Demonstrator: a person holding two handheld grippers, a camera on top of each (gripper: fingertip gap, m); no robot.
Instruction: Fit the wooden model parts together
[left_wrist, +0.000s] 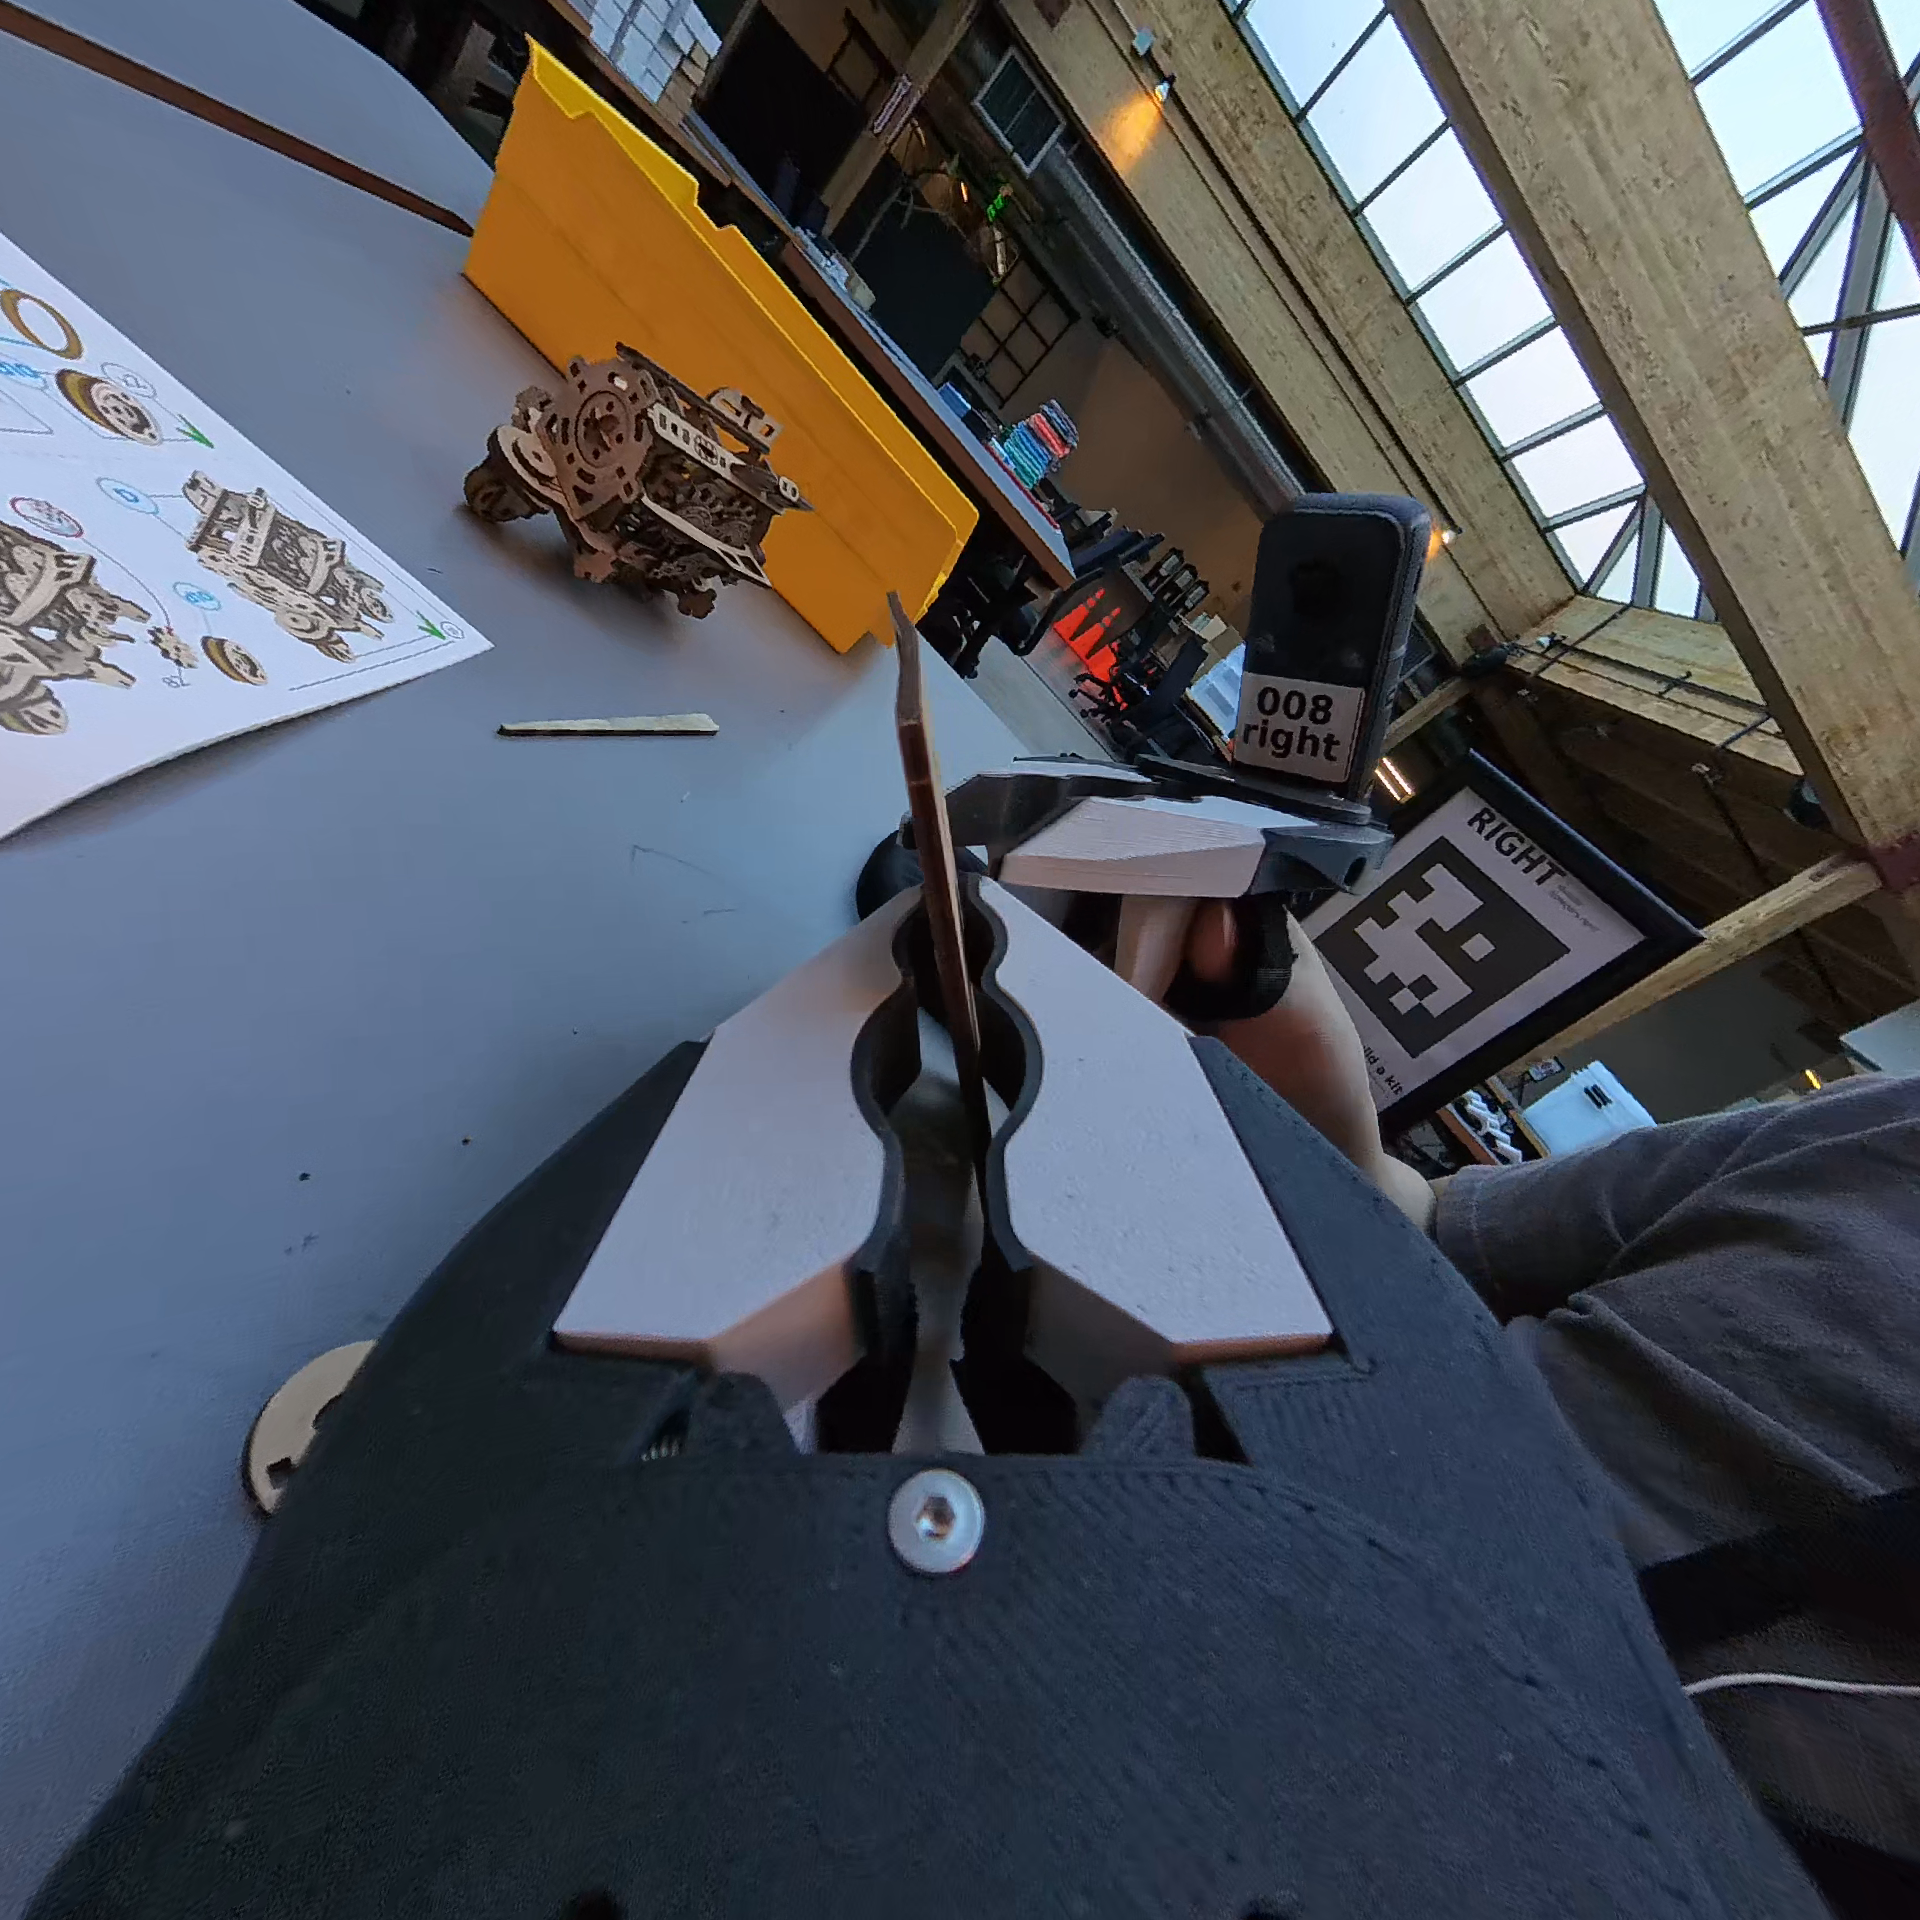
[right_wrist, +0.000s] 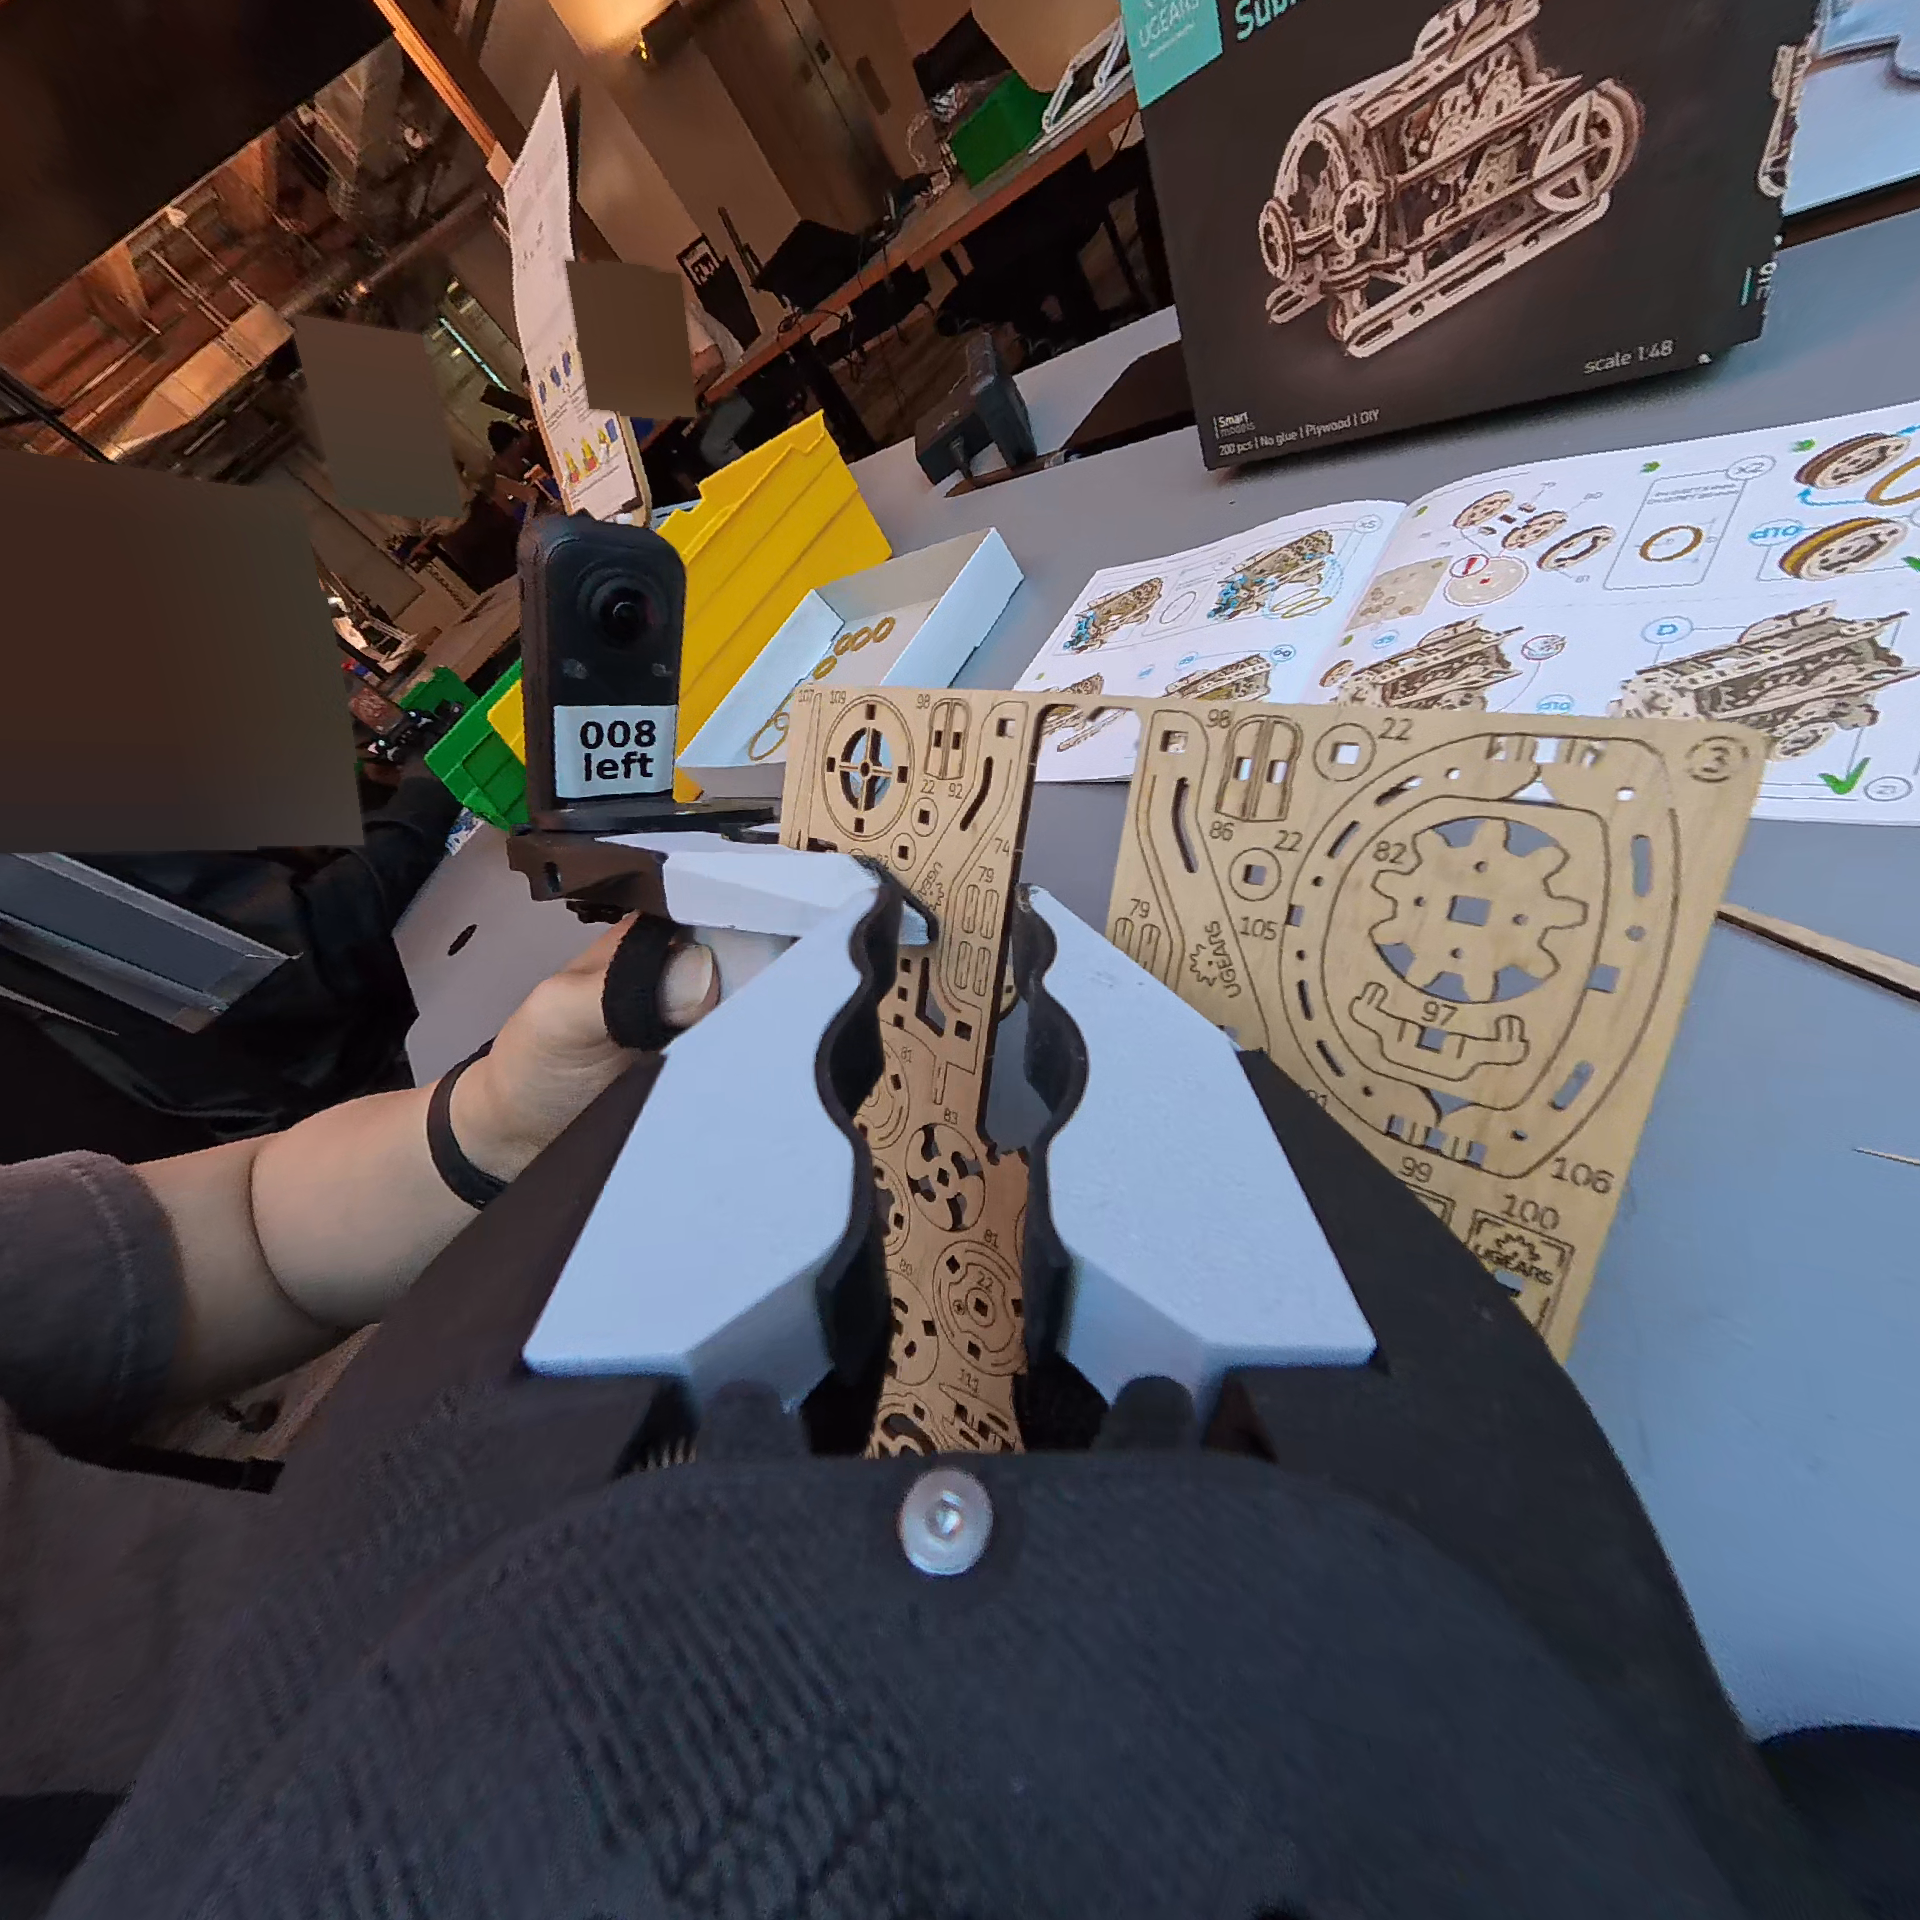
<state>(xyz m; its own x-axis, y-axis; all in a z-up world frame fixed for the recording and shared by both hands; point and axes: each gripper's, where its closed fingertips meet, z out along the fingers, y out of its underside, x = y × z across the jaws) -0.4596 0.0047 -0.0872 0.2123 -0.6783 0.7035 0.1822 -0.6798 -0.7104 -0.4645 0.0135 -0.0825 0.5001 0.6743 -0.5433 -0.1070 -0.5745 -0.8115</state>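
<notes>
- Two claws show. The left claw (left_wrist: 940, 940) is clamped on the thin edge of one wooden sheet (left_wrist: 930, 790), in the middle of the left wrist view.
- In the right wrist view that same wooden sheet (right_wrist: 1382, 935) stands upright on its edge, in the middle of the frame, with many gear and wheel shapes cut in it.
- The right claw (right_wrist: 961, 925) has its two fingers a little apart, with a strip of the sheet behind the gap. I cannot tell if it grips the sheet.
- The left claw (right_wrist: 790, 883) also shows at the middle left of the right wrist view, touching the sheet's left part.
- One half-built wooden model (left_wrist: 634, 478) sits on the grey worktop (left_wrist: 312, 987) at the upper left of the left wrist view, just beside one yellow bin (left_wrist: 707, 343).
- One thin wooden strip (left_wrist: 608, 726) lies flat below the model.
- One round wooden piece (left_wrist: 296, 1423) peeks out at the lower left.
- One open instruction booklet (right_wrist: 1507, 623) lies behind the sheet, at the right.
- One dark model box (right_wrist: 1455, 229) stands at the upper right.
- One white tray (right_wrist: 883, 644) holds a few small rings.
</notes>
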